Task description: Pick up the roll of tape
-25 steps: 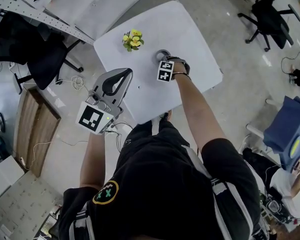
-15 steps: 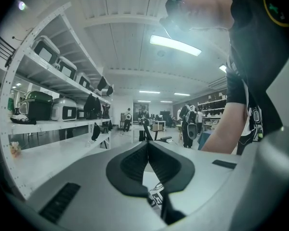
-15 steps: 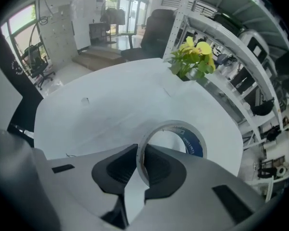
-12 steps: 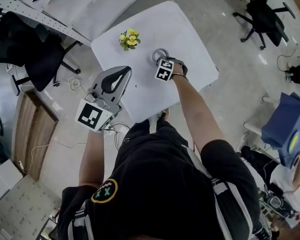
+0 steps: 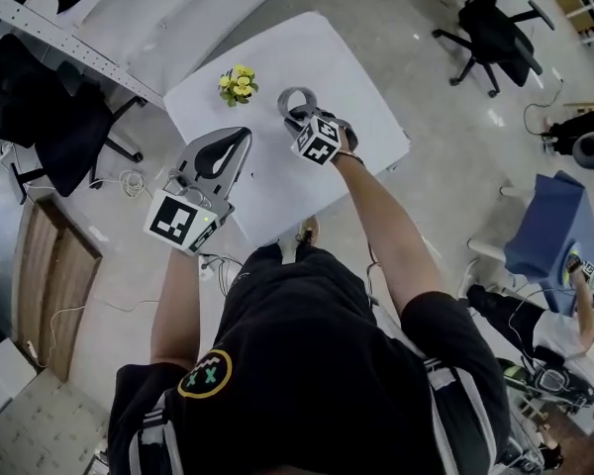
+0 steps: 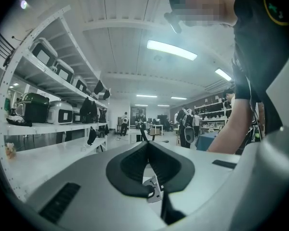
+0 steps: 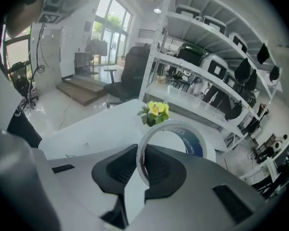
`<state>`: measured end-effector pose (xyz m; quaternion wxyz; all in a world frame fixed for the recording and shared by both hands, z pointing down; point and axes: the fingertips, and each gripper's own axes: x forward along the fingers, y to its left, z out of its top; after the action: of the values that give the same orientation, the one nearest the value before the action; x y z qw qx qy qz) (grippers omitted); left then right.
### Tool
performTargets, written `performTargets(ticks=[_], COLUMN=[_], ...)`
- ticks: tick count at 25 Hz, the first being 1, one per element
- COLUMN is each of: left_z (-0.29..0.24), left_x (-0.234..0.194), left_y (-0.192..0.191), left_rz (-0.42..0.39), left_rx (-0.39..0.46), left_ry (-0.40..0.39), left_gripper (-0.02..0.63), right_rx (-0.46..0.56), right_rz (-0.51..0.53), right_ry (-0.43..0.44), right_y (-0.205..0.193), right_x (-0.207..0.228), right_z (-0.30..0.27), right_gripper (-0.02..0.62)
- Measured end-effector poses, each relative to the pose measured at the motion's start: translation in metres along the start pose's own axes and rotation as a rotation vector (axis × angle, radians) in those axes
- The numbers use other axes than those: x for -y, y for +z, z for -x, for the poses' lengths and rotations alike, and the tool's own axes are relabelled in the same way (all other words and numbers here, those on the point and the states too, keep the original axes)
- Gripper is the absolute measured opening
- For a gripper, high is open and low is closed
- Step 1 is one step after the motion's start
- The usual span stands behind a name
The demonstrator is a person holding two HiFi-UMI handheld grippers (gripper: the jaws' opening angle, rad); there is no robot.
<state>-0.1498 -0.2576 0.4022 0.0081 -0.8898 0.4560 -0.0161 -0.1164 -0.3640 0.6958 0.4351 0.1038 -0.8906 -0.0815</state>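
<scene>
The roll of tape point(image 5: 296, 100), a pale ring with a blue inner label, hangs above the white table point(image 5: 351, 77). My right gripper point(image 5: 302, 119) is shut on it. In the right gripper view the two dark pads pinch the near wall of the tape roll point(image 7: 179, 134), and my right gripper point(image 7: 138, 163) tilts down toward the table point(image 7: 94, 129). My left gripper point(image 5: 238, 137) hovers off the table's left edge, shut and holding nothing. In the left gripper view my left gripper point(image 6: 147, 146) points level into the room, away from the tape.
A small bunch of yellow flowers point(image 5: 236, 83) stands on the table just left of the tape, and the flowers point(image 7: 155, 111) show beyond the ring. White shelving point(image 5: 69, 28) and black office chairs point(image 5: 49, 127) stand to the left. Another chair point(image 5: 490, 33) is far right.
My right gripper has lifted the tape roll off the table and tilted it up. The left gripper has stayed where it was.
</scene>
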Motion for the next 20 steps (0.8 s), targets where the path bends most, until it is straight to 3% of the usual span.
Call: performTargets(ticks=[10,20], left_z=[0.005,0.006], left_x=[0.007,0.015], left_y=[0.009,0.021], left_rz=[-0.012,-0.027], left_rx=[0.026,0.044], left_ry=[-0.016,-0.036], left_gripper=[0.018,0.018], right_rx=[0.240,0.460], right_rz=[-0.063,-0.046], right_ry=[-0.103,-0.196], right_y=[0.076,0.148], right_x=[0.006,0.006], right_z=[0.093,0.197], right_gripper=[0.064,0.066])
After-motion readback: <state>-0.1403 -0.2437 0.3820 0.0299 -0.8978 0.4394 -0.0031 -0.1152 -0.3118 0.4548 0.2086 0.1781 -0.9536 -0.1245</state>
